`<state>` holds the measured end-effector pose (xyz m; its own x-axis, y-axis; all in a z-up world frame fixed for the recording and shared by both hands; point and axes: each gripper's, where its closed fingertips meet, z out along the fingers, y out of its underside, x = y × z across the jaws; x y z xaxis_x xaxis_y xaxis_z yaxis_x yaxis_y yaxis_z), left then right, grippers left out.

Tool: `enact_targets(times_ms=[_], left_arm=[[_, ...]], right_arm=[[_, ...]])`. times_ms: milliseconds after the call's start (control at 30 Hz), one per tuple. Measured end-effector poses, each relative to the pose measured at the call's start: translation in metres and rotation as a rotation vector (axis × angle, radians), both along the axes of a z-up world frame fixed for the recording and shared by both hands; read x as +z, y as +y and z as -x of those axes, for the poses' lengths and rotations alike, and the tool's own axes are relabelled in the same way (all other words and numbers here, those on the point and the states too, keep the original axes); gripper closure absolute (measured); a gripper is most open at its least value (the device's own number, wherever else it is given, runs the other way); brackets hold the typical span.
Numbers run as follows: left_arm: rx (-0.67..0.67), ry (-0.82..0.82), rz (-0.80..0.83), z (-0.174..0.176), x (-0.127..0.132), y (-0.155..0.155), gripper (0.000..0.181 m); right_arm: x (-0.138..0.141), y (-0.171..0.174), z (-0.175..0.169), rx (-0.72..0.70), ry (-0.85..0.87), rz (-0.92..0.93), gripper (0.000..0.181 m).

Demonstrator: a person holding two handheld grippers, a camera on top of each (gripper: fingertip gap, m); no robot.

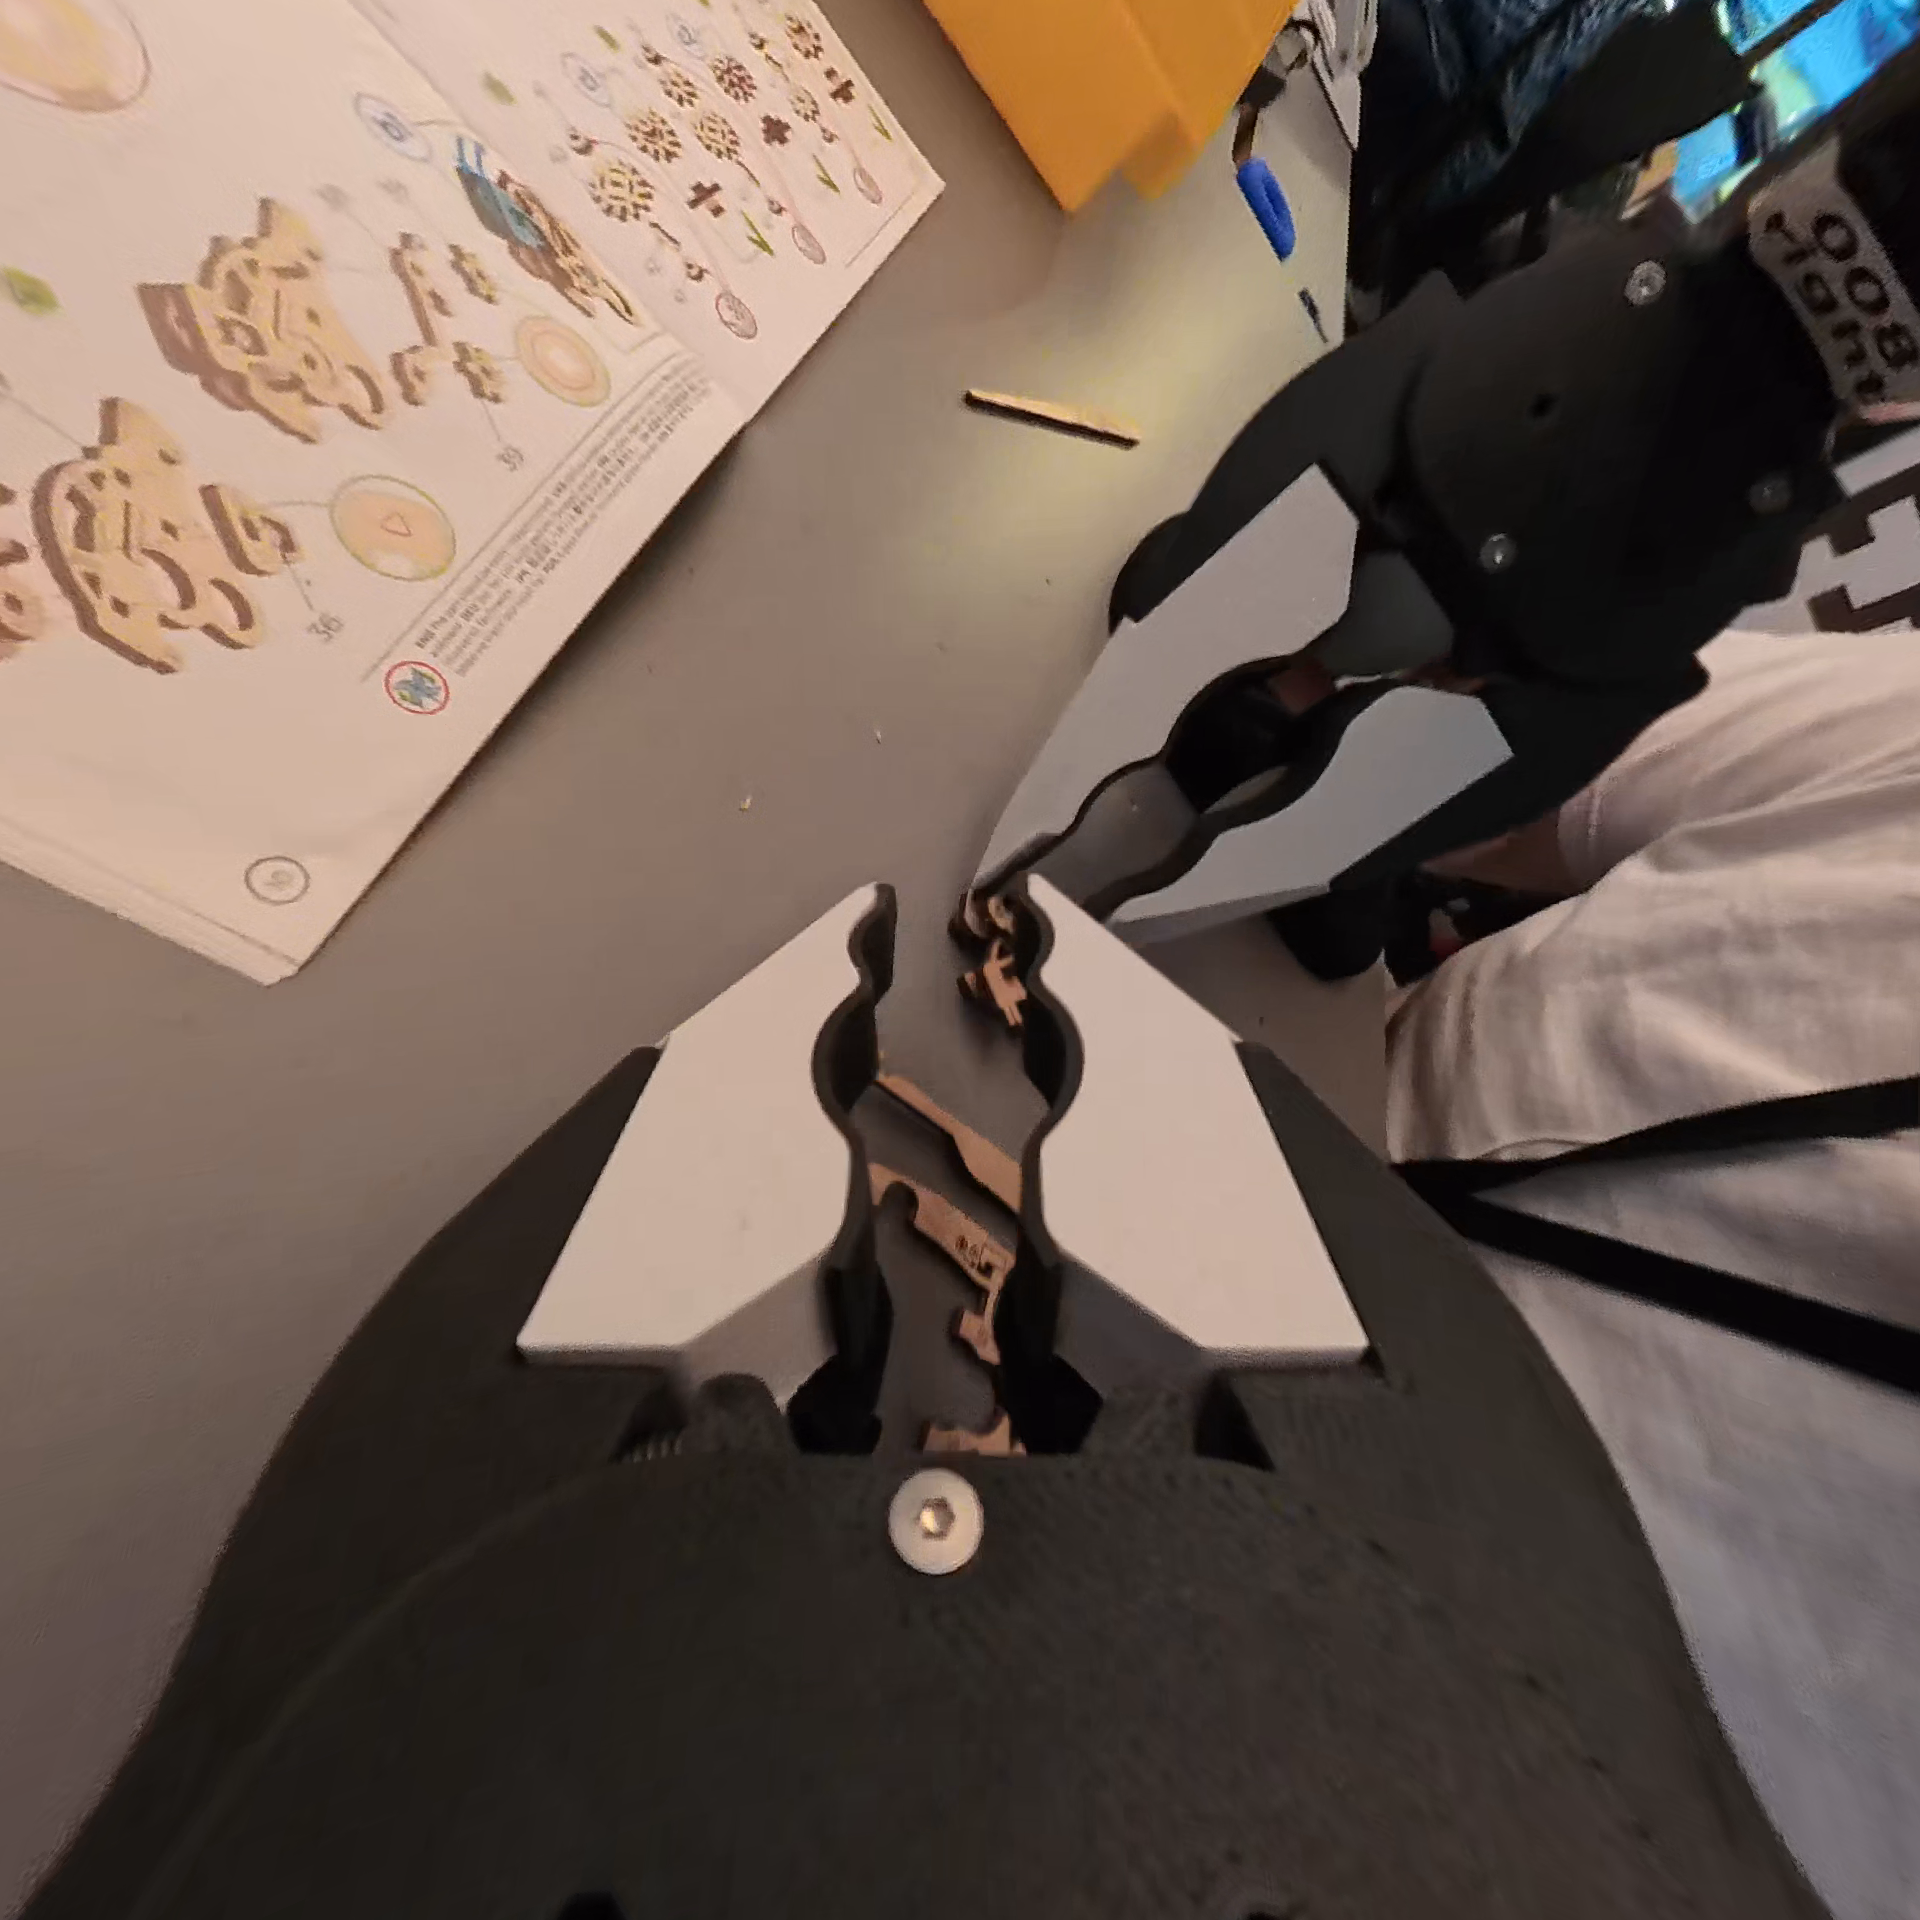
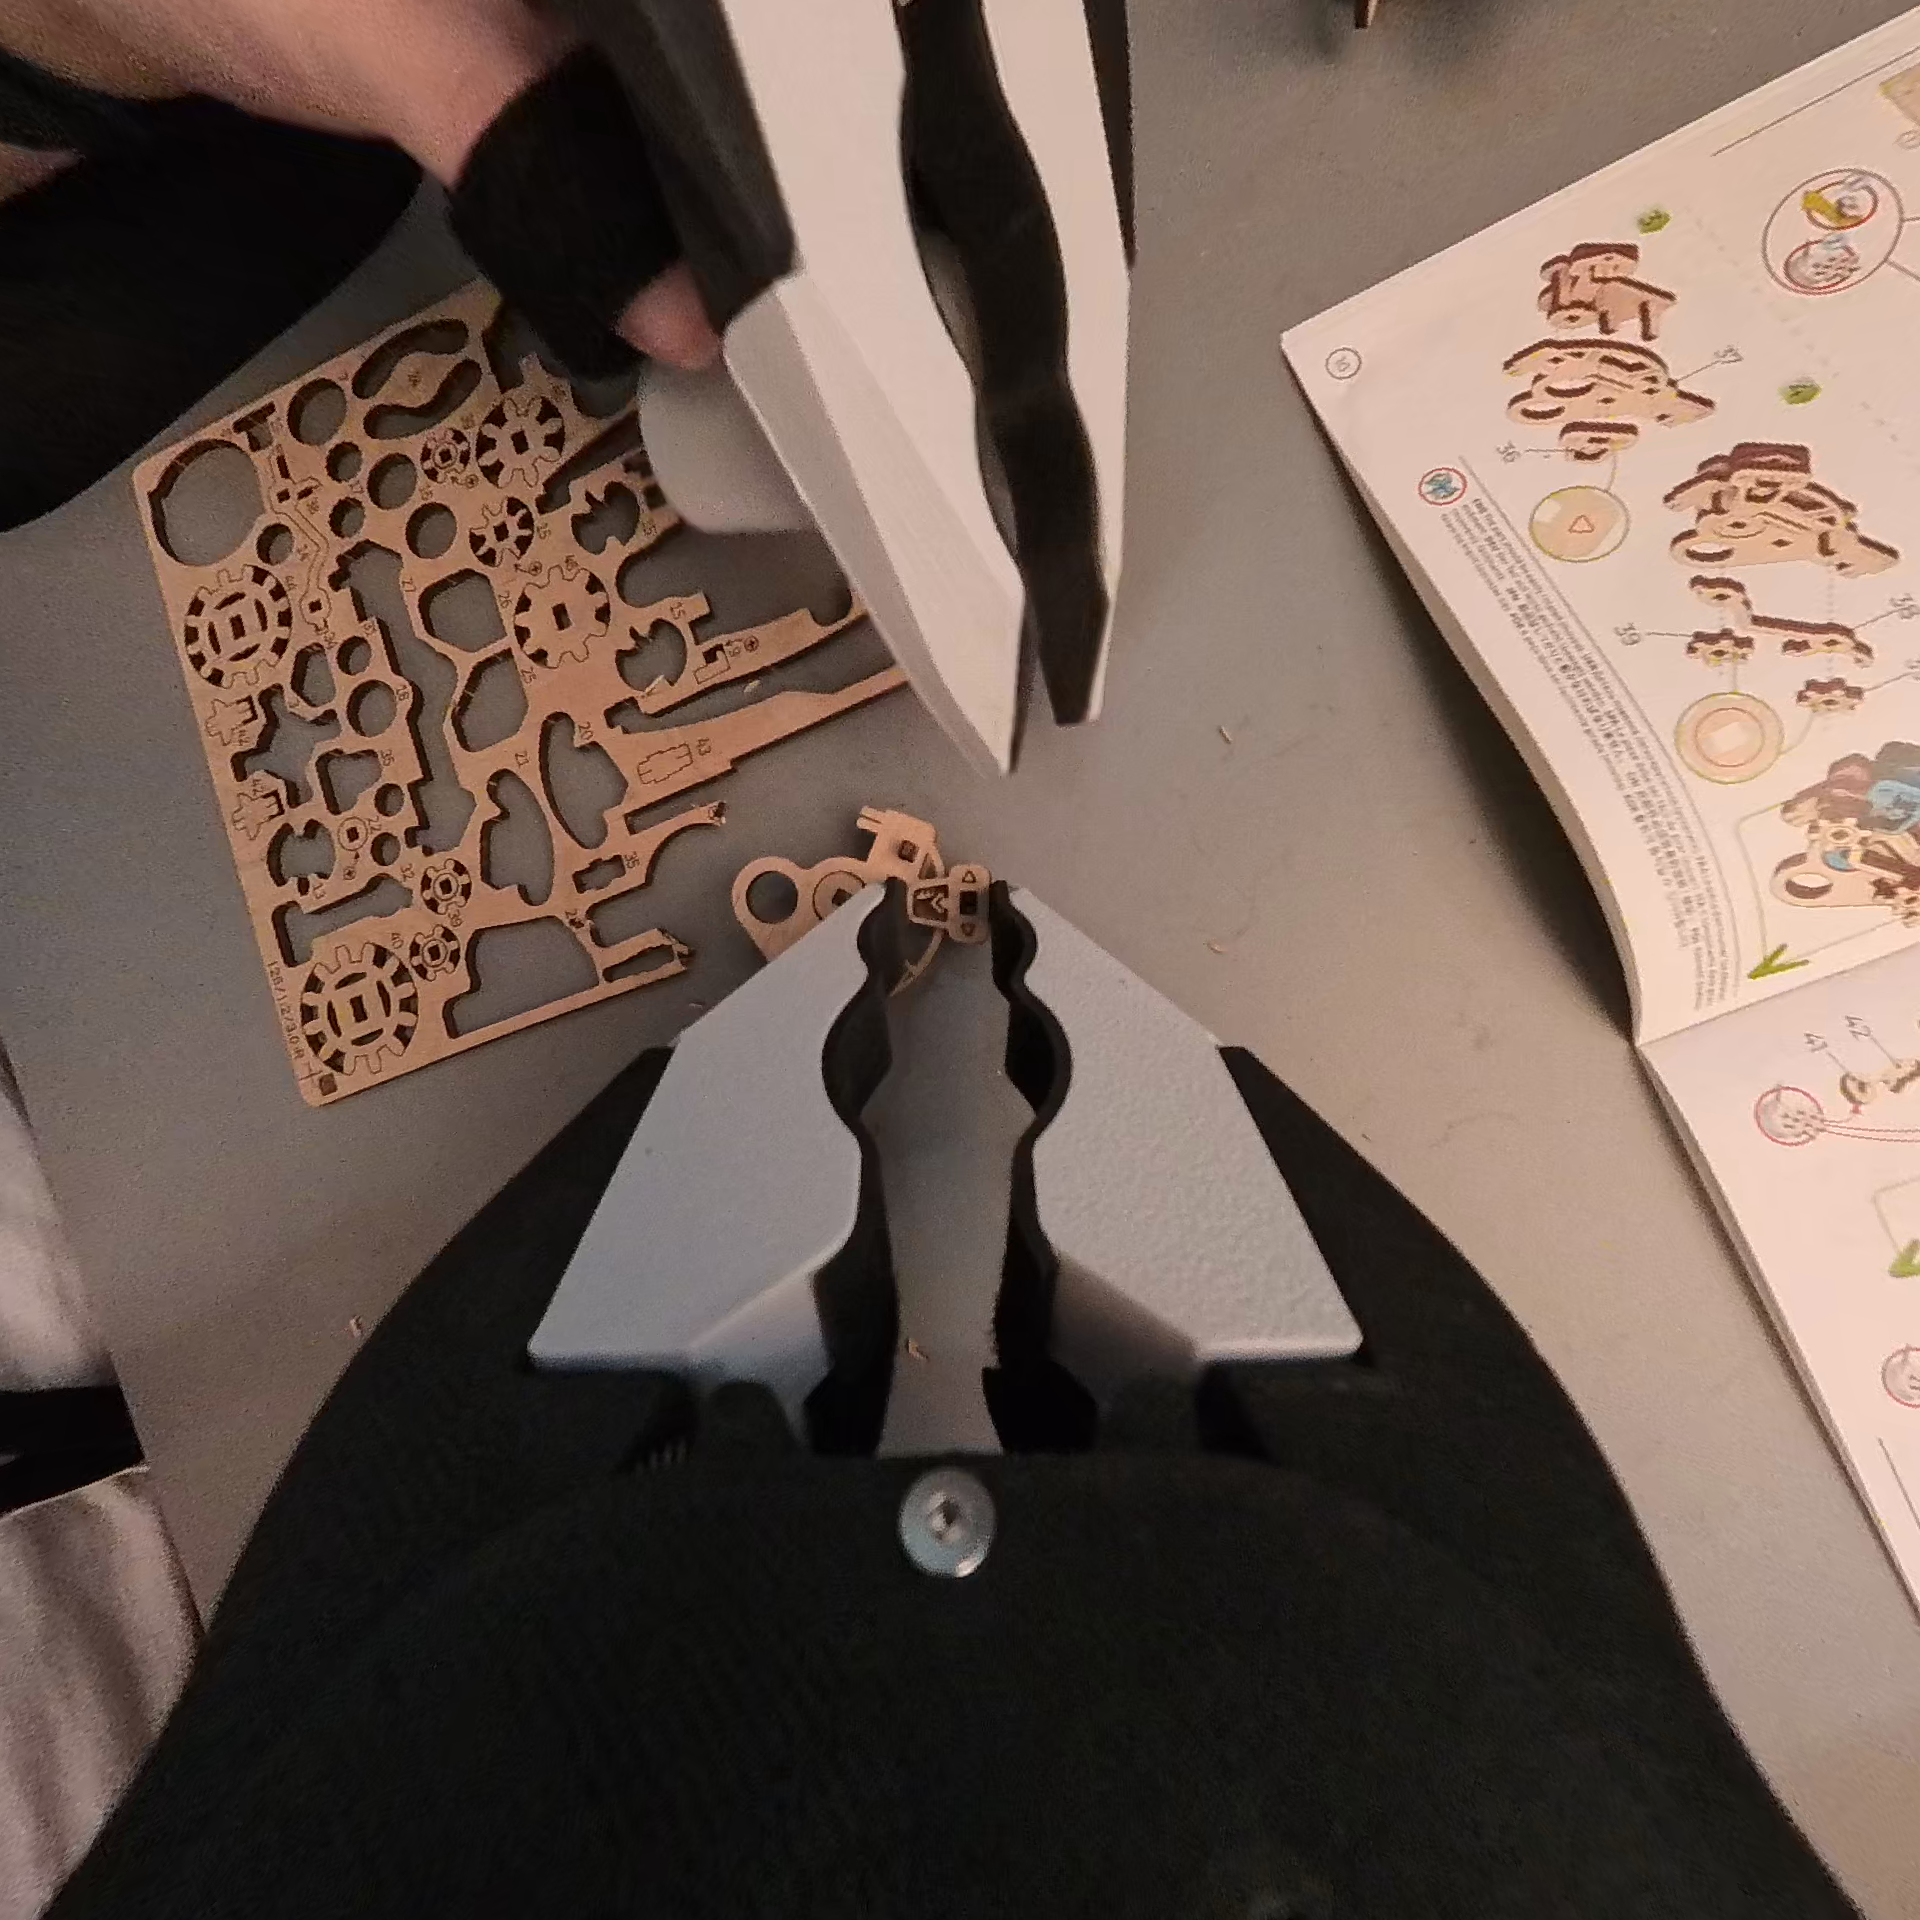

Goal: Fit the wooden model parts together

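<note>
Lying open on the grey table (image 2: 1299, 810), the instruction booklet (image 2: 1662, 582) carries printed drawings, numbers and small text, and the laser-cut wooden sheet (image 2: 436, 686), just left of the grippers, has numbers burned beside its holes. A loose wooden strip (image 1: 1049, 416) lies apart. The left gripper (image 1: 961, 914) partly hides the sheet beneath it; its jaws stand slightly apart, gripping nothing. The right gripper (image 2: 940, 896) has its jaws clamped at the tips on a small wooden part (image 2: 943, 902), pressed against a flat wooden piece (image 2: 800, 904), half covered.
</note>
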<state>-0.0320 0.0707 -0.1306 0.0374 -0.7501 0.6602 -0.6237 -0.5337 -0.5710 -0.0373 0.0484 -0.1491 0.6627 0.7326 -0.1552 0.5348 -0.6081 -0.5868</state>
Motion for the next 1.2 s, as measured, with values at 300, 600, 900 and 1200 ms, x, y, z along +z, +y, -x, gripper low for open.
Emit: enact_targets(times_ms=[300, 600, 900, 1200], left_arm=[[-0.029, 0.056, -0.030, -0.010, -0.013, -0.010, 0.160], [-0.041, 0.101, -0.082, -0.006, -0.019, -0.013, 0.164], [-0.049, 0.106, -0.030, -0.007, -0.019, -0.019, 0.167], [-0.045, 0.088, 0.085, -0.008, -0.018, -0.022, 0.172]], right_arm=[[0.000, 0.000, 0.000, 0.003, -0.001, -0.010, 0.167], [0.000, 0.001, 0.001, 0.006, -0.002, -0.019, 0.167], [0.000, 0.001, 0.001, 0.014, -0.008, -0.031, 0.167], [0.000, 0.001, 0.001, 0.023, -0.009, -0.048, 0.167]])
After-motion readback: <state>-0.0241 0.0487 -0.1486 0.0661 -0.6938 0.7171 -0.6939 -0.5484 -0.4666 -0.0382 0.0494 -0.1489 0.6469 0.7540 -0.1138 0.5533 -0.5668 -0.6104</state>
